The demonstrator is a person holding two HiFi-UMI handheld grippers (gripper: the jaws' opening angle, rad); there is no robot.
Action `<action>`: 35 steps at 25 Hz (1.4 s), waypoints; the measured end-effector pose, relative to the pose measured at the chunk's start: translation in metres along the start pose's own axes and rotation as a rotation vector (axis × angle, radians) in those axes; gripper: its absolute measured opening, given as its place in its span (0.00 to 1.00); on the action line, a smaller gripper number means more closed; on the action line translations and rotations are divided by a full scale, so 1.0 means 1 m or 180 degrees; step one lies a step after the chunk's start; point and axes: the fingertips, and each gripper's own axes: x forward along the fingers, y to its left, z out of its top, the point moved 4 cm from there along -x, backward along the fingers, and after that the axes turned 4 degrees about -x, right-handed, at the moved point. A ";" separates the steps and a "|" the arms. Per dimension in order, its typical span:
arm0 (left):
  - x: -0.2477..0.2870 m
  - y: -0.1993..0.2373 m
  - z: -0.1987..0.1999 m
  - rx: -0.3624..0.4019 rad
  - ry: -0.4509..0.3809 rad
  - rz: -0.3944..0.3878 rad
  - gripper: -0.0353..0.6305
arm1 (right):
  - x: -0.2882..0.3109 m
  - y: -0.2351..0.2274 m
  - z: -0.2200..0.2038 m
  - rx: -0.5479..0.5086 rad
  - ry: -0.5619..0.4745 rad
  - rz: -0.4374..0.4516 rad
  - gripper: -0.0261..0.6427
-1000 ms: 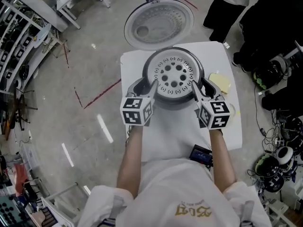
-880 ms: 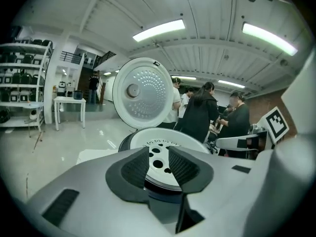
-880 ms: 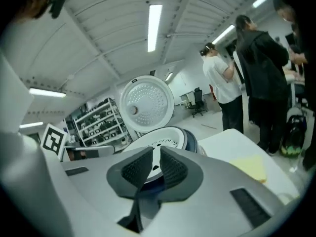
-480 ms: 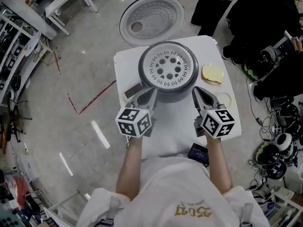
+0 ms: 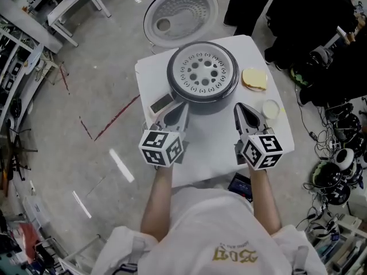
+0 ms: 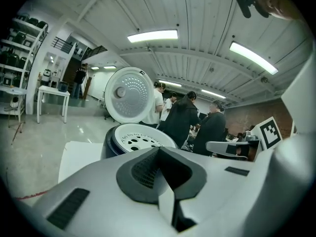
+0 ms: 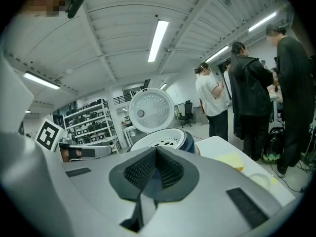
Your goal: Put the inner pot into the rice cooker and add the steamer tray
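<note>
Yellow print on the shirt [image 5: 209, 231] is unreadable.

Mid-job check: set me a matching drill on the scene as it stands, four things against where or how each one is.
Things:
1 steamer tray
2 lid
3 yellow pad
4 left gripper

States:
A shut, empty, on the near side of the rice cooker
B swung open behind the cooker
C lying on the table, right of the cooker
D seated in the cooker's top

Pairs: 1-D, 2-B, 3-C, 4-A
</note>
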 end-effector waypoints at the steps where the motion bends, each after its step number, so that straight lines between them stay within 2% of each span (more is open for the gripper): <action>1: 0.000 -0.002 0.000 0.0005 0.0004 -0.0018 0.08 | -0.001 0.001 -0.001 -0.0005 0.0000 -0.0003 0.05; 10: -0.005 -0.002 0.002 -0.0003 0.0014 -0.0082 0.08 | -0.001 0.010 -0.001 -0.0036 0.0024 -0.0010 0.05; 26: 0.001 0.001 -0.001 -0.0059 0.0057 -0.0043 0.08 | 0.003 0.007 -0.003 -0.0098 0.0112 0.0023 0.05; 35: 0.008 -0.003 -0.004 -0.0185 0.0072 -0.0141 0.08 | 0.000 0.001 -0.004 -0.0095 0.0124 0.0013 0.05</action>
